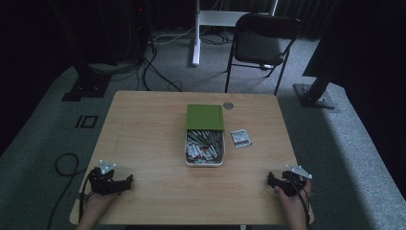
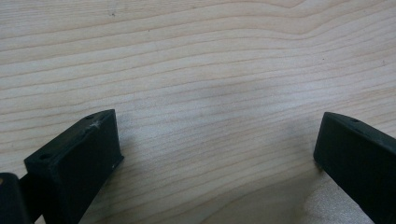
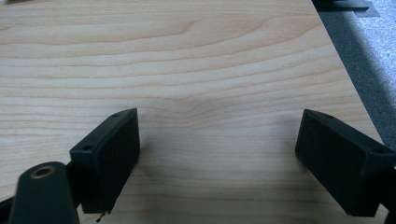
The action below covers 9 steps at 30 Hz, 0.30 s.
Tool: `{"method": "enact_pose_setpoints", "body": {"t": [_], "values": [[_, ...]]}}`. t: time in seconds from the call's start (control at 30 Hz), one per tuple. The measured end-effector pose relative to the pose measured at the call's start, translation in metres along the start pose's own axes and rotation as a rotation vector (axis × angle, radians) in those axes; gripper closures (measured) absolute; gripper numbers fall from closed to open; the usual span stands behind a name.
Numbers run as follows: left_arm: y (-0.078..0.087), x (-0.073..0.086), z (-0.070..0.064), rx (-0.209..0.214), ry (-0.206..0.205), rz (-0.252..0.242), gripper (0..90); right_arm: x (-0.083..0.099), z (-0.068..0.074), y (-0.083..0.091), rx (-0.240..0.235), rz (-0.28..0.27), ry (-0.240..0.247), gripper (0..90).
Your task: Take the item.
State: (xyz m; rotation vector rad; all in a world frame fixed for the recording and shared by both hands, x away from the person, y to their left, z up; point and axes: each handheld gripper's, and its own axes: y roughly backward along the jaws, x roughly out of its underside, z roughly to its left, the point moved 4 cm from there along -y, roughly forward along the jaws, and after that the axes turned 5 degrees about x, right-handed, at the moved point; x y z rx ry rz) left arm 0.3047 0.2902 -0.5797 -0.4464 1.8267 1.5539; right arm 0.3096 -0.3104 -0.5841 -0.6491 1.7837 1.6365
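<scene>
A white box (image 1: 204, 163) full of small packets sits at the middle of the wooden table (image 1: 143, 139), its green lid (image 1: 205, 117) lying just behind it. One loose packet (image 1: 241, 138) lies to the right of the box. My left gripper (image 1: 125, 182) rests at the near left corner, held by a hand. In the left gripper view the left gripper (image 2: 217, 140) is open over bare wood. My right gripper (image 1: 272, 180) rests at the near right corner. The right gripper (image 3: 217, 135) stands open with nothing between its jaws.
A small round grey disc (image 1: 228, 105) is set in the table near its far edge. A black folding chair (image 1: 261, 43) and a white stand (image 1: 196, 33) are beyond the table. Cables (image 1: 64, 167) run over the carpet at left.
</scene>
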Motion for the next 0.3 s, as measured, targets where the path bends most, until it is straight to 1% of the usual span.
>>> {"method": "enact_pose_setpoints", "body": {"t": [0.1,0.23,0.3], "values": [[0.0002,0.0000,0.0001,0.000,0.000,0.001,1.4,0.0000,0.0001,-0.0001,-0.002,0.001,0.002,12.6],[0.0004,-0.0001,0.0038,-0.048,0.055,-0.005,1.4,-0.0001,-0.0001,-0.0002,-0.009,0.001,0.000,12.6],[0.0004,-0.0003,0.0056,-0.066,0.074,-0.004,1.4,-0.0002,-0.0009,-0.0002,-0.018,-0.001,0.004,12.3]]}}
